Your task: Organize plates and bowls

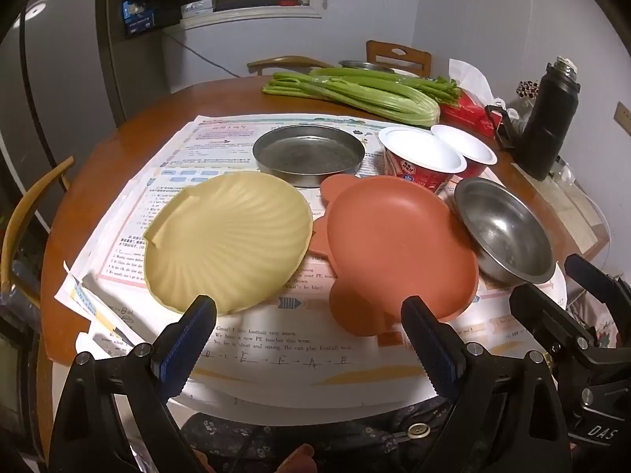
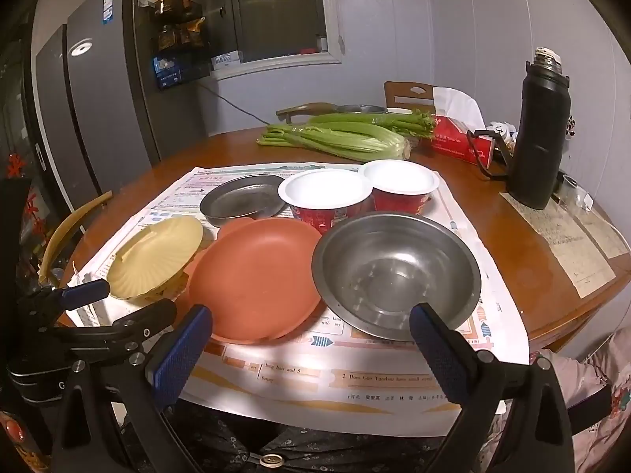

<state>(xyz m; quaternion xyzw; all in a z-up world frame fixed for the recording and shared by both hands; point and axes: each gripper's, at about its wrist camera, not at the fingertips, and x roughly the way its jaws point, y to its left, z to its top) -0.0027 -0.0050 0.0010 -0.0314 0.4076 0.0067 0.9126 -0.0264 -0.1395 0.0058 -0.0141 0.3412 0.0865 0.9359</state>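
Observation:
On printed sheets lie a yellow shell-shaped plate [image 1: 228, 240] [image 2: 155, 258], an orange plate with round ears [image 1: 394, 244] [image 2: 256, 276], a steel bowl [image 1: 504, 232] [image 2: 394, 272], a flat steel dish [image 1: 307, 153] [image 2: 242, 199] and two red paper bowls [image 1: 424, 161] [image 2: 327, 201]. My left gripper [image 1: 309, 307] hovers open at the near edge, between the yellow and orange plates. My right gripper [image 2: 311, 319] hangs open before the orange plate and steel bowl. Each gripper shows at the edge of the other's view, the right gripper [image 1: 552, 287], the left gripper [image 2: 130, 299].
Celery bunches [image 1: 355, 90] [image 2: 339, 136], a red tissue box [image 1: 469, 112] [image 2: 457, 144] and a black flask [image 1: 548, 118] [image 2: 540, 134] stand at the back of the round wooden table [image 1: 130, 146]. Chairs [image 1: 23, 216] ring it. A person's patterned clothing [image 2: 315, 449] is below.

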